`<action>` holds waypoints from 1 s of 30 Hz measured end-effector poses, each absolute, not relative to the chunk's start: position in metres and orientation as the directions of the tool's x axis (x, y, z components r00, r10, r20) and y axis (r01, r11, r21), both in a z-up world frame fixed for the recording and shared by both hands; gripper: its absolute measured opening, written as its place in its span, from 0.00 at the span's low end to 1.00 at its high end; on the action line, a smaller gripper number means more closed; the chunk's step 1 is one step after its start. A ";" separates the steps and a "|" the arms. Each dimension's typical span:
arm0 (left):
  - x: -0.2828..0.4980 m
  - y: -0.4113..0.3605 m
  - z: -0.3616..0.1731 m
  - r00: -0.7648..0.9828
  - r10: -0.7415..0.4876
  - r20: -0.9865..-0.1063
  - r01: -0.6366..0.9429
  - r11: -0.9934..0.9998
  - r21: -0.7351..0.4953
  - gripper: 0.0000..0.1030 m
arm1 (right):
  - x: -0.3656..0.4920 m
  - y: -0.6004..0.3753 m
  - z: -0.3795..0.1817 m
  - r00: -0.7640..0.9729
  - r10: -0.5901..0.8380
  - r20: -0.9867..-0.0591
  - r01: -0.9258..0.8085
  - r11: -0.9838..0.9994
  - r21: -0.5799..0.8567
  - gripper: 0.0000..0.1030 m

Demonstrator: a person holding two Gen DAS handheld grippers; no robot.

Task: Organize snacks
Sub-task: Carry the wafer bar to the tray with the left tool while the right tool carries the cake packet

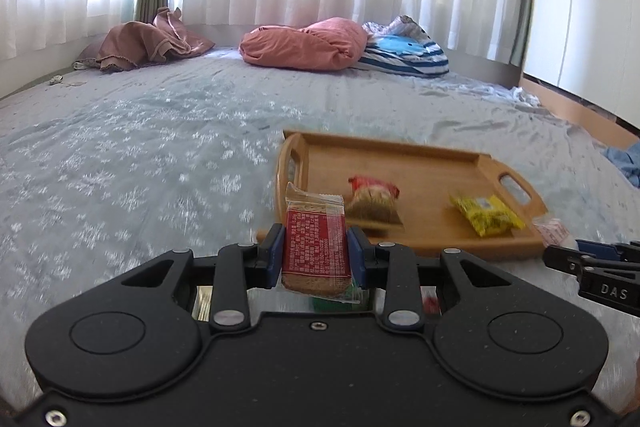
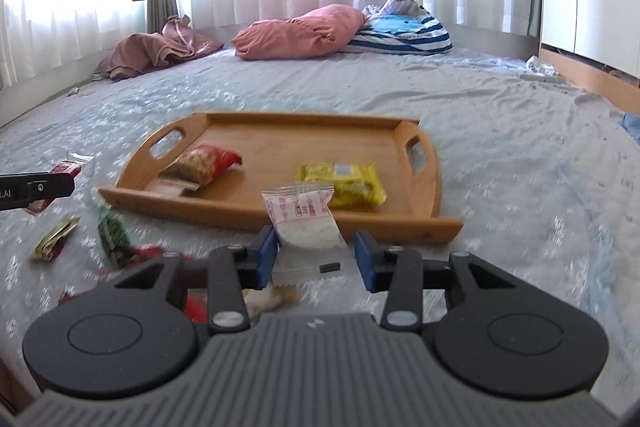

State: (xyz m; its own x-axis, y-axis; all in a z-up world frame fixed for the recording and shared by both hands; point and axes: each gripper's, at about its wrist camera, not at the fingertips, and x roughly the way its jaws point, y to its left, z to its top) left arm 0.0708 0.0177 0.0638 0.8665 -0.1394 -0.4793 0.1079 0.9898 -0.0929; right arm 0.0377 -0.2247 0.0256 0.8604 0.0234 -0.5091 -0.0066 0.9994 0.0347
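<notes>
The left gripper [image 1: 316, 251] is clamping a red-labelled, clear-wrapped brown biscuit bar [image 1: 315, 247] between its blue pads, jaws nearly closed and pressing on both long sides of the packet, which is standing upright just short of the near left corner of the rectangular bamboo tray with cut-out handles [image 1: 432, 155]. The tray is lying on the pale blue patterned bedspread [image 1: 140, 167].

The right gripper [image 2: 316, 255] is carrying a white, pink-printed clear sachet of pale crumbly snack [image 2: 306, 223]. Its jaws are standing partly open; the sachet is leaning against the left pad, while a gap is showing beside the right pad, so whether the pads are truly pinching it I cannot tell. The sachet is hanging in front of the tray's near rim.

Inside the tray, a red and tan noodle-style snack packet [image 2: 204, 165] is lying toward the left end, and a yellow crinkled snack packet [image 2: 344, 183] is lying toward the right, the two well apart.

On the bedspread left of the tray, in the right wrist view, a green wrapped sweet [image 2: 112, 235] and a gold and brown foil packet [image 2: 56, 239] are lying loose, near each other.

At the far edge of the bed, a pink bundled quilt [image 1: 304, 45] is resting beside a blue and white striped pillow [image 1: 408, 53].
</notes>
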 end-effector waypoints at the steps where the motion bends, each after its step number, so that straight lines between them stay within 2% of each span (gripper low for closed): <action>1: 0.077 0.018 0.065 0.868 -0.139 -0.477 0.104 0.990 -0.100 0.31 | 0.042 -0.227 0.028 0.862 0.017 -0.507 -0.001 0.999 0.032 0.45; 5: 0.105 0.014 0.072 0.870 -0.146 -0.471 0.099 0.988 -0.123 0.31 | 0.062 -0.236 0.034 0.863 -0.021 -0.504 0.036 0.999 0.019 0.45; 11: 0.150 0.000 0.068 0.867 -0.133 -0.480 0.106 0.991 -0.083 0.31 | 0.100 -0.252 0.035 0.850 -0.111 -0.515 0.103 0.994 -0.044 0.45; 14: 0.173 -0.003 0.059 0.850 -0.140 -0.509 0.106 0.990 -0.095 0.31 | 0.115 -0.256 0.030 0.844 -0.149 -0.515 0.122 0.989 -0.085 0.45; 18: 0.205 -0.001 0.041 0.799 -0.178 -0.574 0.095 0.981 -0.172 0.31 | 0.141 -0.265 0.018 0.831 -0.161 -0.533 0.129 0.987 -0.098 0.45; 22: 0.218 -0.007 0.026 0.790 -0.149 -0.595 0.092 0.988 -0.124 0.31 | 0.161 -0.275 0.008 0.806 -0.160 -0.569 0.156 0.986 -0.055 0.45; 30: 0.226 -0.020 0.013 0.787 -0.148 -0.600 0.117 0.989 -0.091 0.31 | 0.178 -0.266 -0.001 0.795 -0.179 -0.580 0.141 0.984 -0.111 0.45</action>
